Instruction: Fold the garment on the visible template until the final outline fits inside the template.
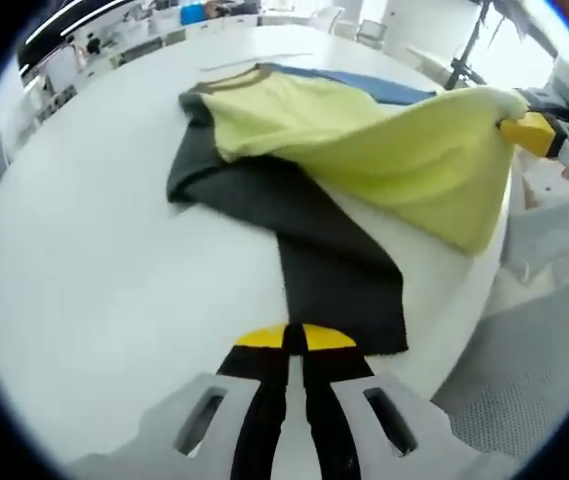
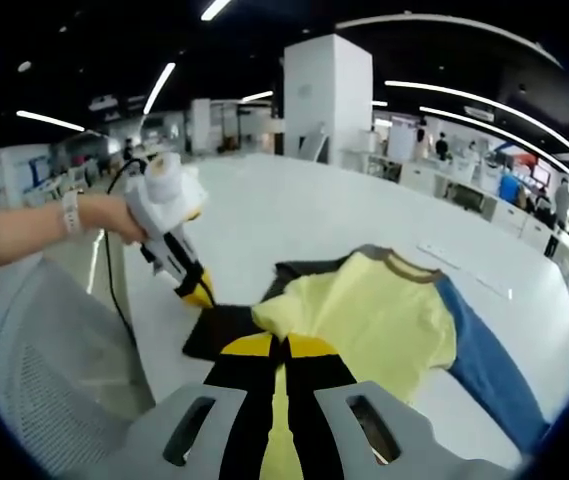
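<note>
Left gripper view shows the left gripper [image 1: 294, 345] closed tight on the edge of a dark sleeve [image 1: 339, 275] of the shirt [image 1: 364, 140], near the edge of the white table [image 1: 94, 270]. The shirt is yellow with dark sleeves, and it lies on the table partly over a blue sheet [image 1: 374, 88], which is likely the template. The right gripper [image 1: 532, 133] comes in from the right and pinches the yellow edge, lifting it up off the table. Right gripper view shows the right gripper [image 2: 284, 350] closed on that yellow cloth, with the left gripper [image 2: 196, 288] just beside it on the dark sleeve [image 2: 219, 330]. The blue sheet [image 2: 484, 370] runs long, away from both grippers. So the shirt lies ahead of both pairs of fingers. I think the held edge must go forward over the yellow body to make the fold.
</note>
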`<state>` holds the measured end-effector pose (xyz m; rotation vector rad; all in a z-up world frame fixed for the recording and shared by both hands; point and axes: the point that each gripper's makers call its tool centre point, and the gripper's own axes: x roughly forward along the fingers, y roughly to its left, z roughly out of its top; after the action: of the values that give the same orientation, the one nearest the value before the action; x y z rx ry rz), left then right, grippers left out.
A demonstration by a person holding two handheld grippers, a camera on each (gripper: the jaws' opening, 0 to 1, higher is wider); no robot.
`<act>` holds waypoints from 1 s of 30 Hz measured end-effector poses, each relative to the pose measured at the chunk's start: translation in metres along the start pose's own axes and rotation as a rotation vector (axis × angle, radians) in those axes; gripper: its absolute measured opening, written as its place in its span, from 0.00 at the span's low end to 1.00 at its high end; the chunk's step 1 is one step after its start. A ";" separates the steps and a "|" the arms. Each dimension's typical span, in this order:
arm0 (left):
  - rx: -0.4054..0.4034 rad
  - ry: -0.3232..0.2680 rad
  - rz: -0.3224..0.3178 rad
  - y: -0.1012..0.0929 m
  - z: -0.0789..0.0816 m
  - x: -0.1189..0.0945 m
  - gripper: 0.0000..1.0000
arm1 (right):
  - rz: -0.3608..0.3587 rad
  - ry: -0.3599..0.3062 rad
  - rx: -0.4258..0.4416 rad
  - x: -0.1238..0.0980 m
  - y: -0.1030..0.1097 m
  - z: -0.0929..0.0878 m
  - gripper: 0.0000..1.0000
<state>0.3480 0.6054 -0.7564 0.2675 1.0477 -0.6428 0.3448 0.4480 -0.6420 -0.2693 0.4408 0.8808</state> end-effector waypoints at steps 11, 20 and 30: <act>-0.034 -0.011 0.090 0.039 -0.005 -0.021 0.00 | 0.006 -0.002 -0.013 0.001 0.004 0.005 0.03; -0.050 -0.011 0.149 0.067 -0.013 -0.034 0.00 | 0.021 0.000 -0.015 0.002 0.011 0.006 0.03; -0.051 0.001 0.203 0.097 -0.022 -0.043 0.00 | 0.054 0.015 -0.034 0.006 0.019 0.006 0.03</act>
<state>0.3763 0.7085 -0.7388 0.3250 1.0211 -0.4328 0.3345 0.4660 -0.6406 -0.2963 0.4491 0.9398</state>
